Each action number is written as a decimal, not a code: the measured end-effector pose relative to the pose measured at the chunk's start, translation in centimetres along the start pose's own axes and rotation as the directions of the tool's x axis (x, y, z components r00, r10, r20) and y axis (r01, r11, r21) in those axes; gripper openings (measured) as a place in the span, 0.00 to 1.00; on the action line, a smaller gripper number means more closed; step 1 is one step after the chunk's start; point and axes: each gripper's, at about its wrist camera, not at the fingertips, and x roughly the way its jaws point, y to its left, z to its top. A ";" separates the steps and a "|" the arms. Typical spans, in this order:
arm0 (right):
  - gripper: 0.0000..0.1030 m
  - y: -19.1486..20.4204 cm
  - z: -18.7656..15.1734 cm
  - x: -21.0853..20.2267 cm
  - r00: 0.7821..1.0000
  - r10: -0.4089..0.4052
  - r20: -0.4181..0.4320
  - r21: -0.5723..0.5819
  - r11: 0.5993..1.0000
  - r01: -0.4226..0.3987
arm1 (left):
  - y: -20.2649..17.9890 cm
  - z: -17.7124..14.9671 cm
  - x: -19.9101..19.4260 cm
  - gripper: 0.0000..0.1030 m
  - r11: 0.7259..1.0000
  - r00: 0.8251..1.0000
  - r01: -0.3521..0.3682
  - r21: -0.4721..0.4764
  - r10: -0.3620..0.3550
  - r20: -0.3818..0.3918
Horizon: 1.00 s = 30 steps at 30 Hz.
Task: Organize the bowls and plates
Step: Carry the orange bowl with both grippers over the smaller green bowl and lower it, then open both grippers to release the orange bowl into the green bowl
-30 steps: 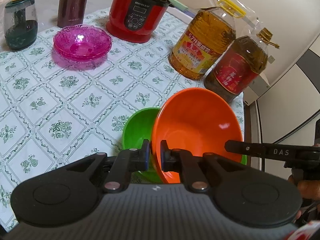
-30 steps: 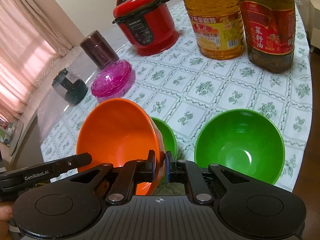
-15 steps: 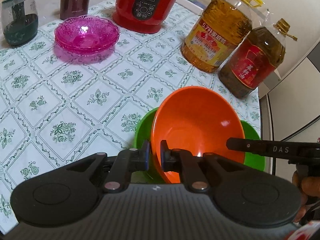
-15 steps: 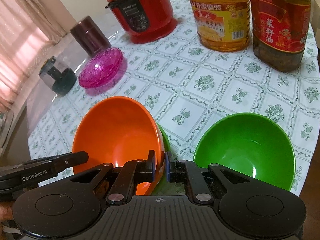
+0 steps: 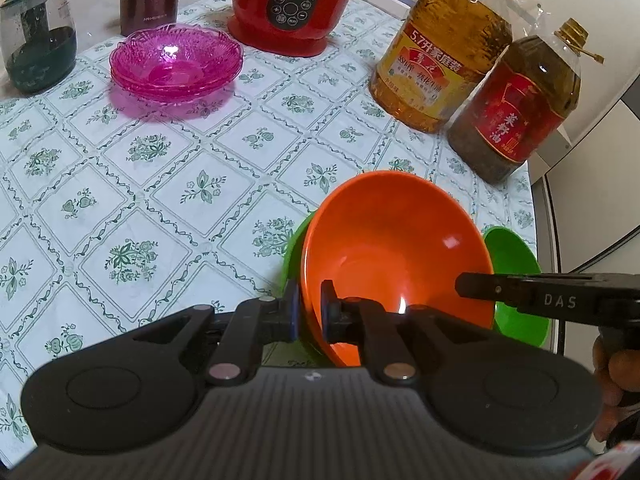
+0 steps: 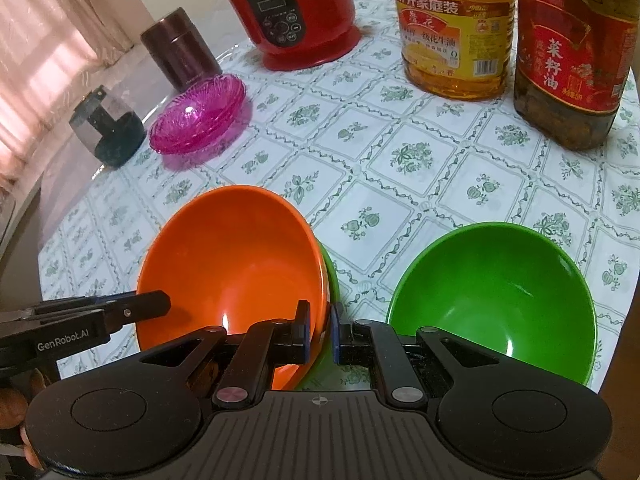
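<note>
Left tool (image 5: 308, 312): pinching near rim of orange bowl (image 5: 394, 256).
Right tool (image 6: 320, 330): clamped on the opposite rim of that bowl.
Orange bowl: tilted, carried by both tools, sitting partly in a green bowl (image 6: 331, 276) underneath.
Second green bowl (image 6: 494, 300): upright on the surface (image 6: 400, 184), just to the right.
Pink glass bowls (image 5: 176, 62): stacked, far side, near red cooker (image 5: 294, 4).
Oil bottles (image 5: 438, 64): far right, standing.
</note>
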 end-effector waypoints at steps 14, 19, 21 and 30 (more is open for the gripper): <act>0.10 -0.2 -0.4 -0.1 1.000 0.016 0.011 0.011 1.000 -0.016 | 0.5 -0.3 -0.3 0.18 1.000 0.999 0.023 -0.019 -0.023 0.034; 0.11 -0.5 -0.7 -1.5 0.998 0.045 0.047 0.047 0.998 -0.047 | 1.0 -1.0 -1.8 0.20 0.997 0.994 0.049 -0.066 -0.042 0.097; 0.11 -0.6 -1.1 -2.2 0.996 0.051 0.066 0.062 0.997 -0.055 | 1.1 -1.2 -2.5 0.21 0.996 0.992 0.052 -0.077 -0.042 0.122; 0.47 -1.6 -4.3 -5.7 0.986 -0.010 0.164 0.102 0.995 -0.006 | -0.5 -3.9 -4.7 0.28 0.996 0.979 0.067 -0.060 -0.054 0.195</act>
